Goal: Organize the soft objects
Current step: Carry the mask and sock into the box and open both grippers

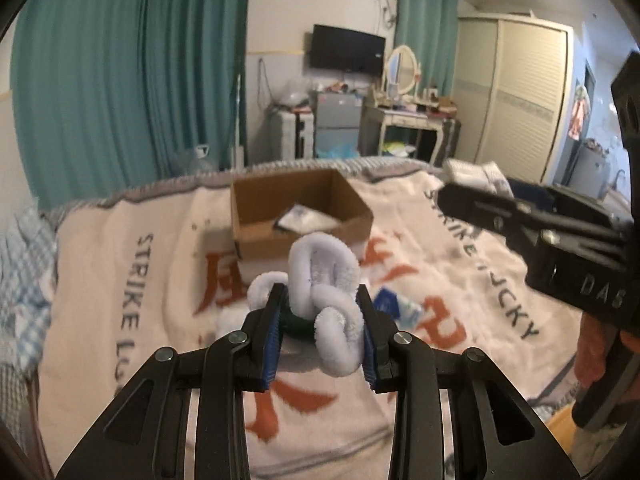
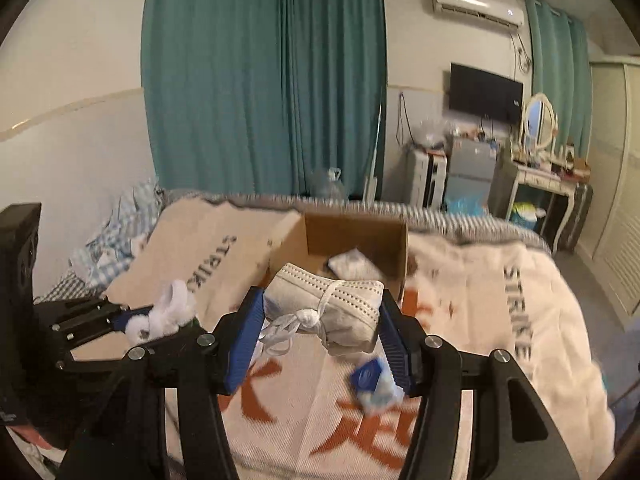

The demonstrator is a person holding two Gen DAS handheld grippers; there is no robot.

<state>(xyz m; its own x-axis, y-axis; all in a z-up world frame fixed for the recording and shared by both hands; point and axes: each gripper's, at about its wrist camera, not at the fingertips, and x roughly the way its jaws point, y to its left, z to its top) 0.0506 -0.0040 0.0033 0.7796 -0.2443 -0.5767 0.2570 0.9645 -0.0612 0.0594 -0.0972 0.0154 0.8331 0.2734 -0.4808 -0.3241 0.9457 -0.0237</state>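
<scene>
We take the open cardboard box (image 2: 352,240) on the blanket (image 2: 480,300) as our landmark. In the right wrist view, our right gripper (image 2: 322,332) is closed on a folded bundle of pale face masks (image 2: 332,300) tied with a white band; its blue pads (image 2: 244,340) press the bundle from both sides, and we hold it lifted just in front of the box's near wall. Inside the box lies a white packet (image 2: 352,264). A small blue-and-white tissue pack (image 2: 374,384) lies on the blanket nearer to us than the box, below the bundle.

In the left wrist view, our left gripper (image 1: 320,320) is clamped on a knotted white fuzzy chenille toy (image 1: 324,284) with a dark green part underneath. We hold it above the blanket, in front of the box (image 1: 296,208) and to the left of the masks. The tissue pack (image 1: 394,306) shows just right of the toy.
</scene>
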